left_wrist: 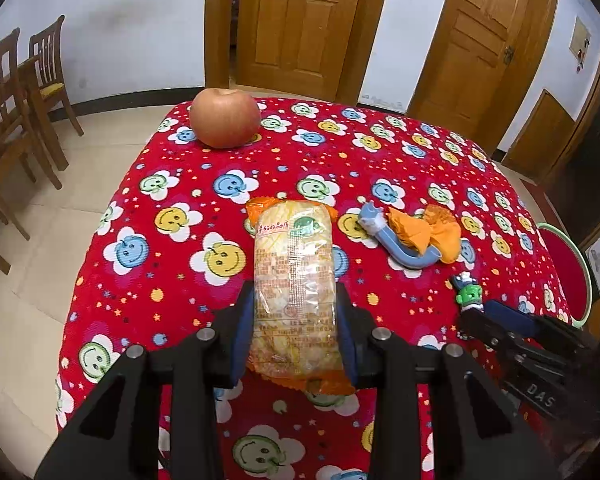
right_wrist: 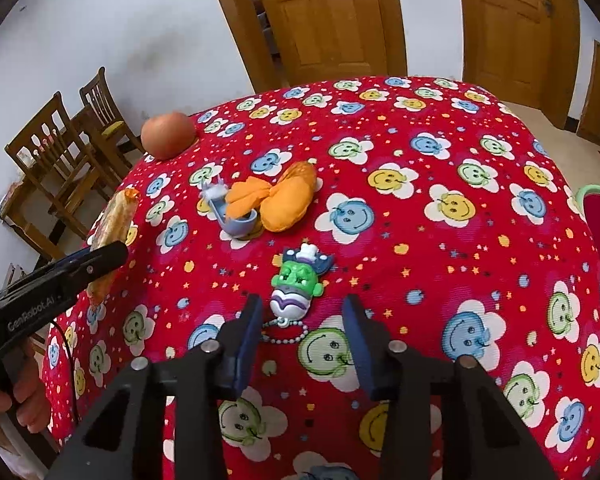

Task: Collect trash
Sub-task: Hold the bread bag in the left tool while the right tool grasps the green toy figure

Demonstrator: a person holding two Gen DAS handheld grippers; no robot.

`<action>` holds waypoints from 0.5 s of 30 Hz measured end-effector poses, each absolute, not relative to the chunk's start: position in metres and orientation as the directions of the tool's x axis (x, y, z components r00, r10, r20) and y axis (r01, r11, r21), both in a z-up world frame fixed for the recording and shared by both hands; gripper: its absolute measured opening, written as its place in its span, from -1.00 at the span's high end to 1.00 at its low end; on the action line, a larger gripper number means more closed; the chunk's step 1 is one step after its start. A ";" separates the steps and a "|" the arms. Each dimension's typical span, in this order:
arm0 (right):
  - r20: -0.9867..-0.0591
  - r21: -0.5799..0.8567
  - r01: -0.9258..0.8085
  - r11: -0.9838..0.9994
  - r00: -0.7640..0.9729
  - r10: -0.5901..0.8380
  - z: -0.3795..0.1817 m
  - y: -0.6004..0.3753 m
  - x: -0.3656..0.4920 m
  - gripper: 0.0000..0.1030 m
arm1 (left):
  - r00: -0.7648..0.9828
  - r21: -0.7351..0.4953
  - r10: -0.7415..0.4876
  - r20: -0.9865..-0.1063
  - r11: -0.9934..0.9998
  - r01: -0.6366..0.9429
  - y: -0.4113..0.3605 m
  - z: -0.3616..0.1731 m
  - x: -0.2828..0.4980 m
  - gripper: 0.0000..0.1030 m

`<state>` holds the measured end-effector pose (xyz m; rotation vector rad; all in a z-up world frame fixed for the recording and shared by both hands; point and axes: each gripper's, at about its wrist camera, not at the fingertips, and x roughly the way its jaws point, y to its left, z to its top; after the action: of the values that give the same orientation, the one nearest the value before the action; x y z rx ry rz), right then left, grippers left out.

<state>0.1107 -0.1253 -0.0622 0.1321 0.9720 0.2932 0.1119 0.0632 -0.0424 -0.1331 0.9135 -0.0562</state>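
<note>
Pinching a clear-and-orange snack wrapper (left_wrist: 294, 292) between its pads, the left gripper (left_wrist: 296, 300) holds it just above the red smiley tablecloth (left_wrist: 172, 288). To the right, the right gripper (right_wrist: 302, 312) stands spread, pads clear of a green keychain figure (right_wrist: 298, 284) between them. Farther off lie an orange bow (right_wrist: 278, 200) touching a blue hook (right_wrist: 236, 222), and an apple (left_wrist: 225, 118) at the far left edge.

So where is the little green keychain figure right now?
In the right wrist view the green keychain figure lies on the tablecloth just ahead of the open right gripper, nearer than the orange bow.
</note>
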 end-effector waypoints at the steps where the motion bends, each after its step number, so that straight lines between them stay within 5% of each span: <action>1: -0.792 0.235 -0.187 0.954 0.532 0.299 -0.062 -0.125 0.111 0.22 | 0.610 -0.141 -0.107 -0.785 0.990 -0.006 0.062 -0.042 0.112 0.27; 5: -0.786 0.243 -0.204 0.948 0.531 0.316 -0.061 -0.125 0.110 0.56 | 0.611 -0.152 -0.122 -0.782 0.988 0.003 0.057 -0.040 0.108 0.27; 15: -0.758 0.241 -0.229 0.943 0.563 0.330 -0.048 -0.142 0.091 0.56 | 0.619 -0.183 -0.162 -0.768 0.983 0.030 0.043 -0.027 0.093 0.27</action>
<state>0.0910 -0.1417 -0.0481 0.1199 0.9163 0.3299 0.0932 0.0429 -0.0274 -0.1581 0.8969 -0.1106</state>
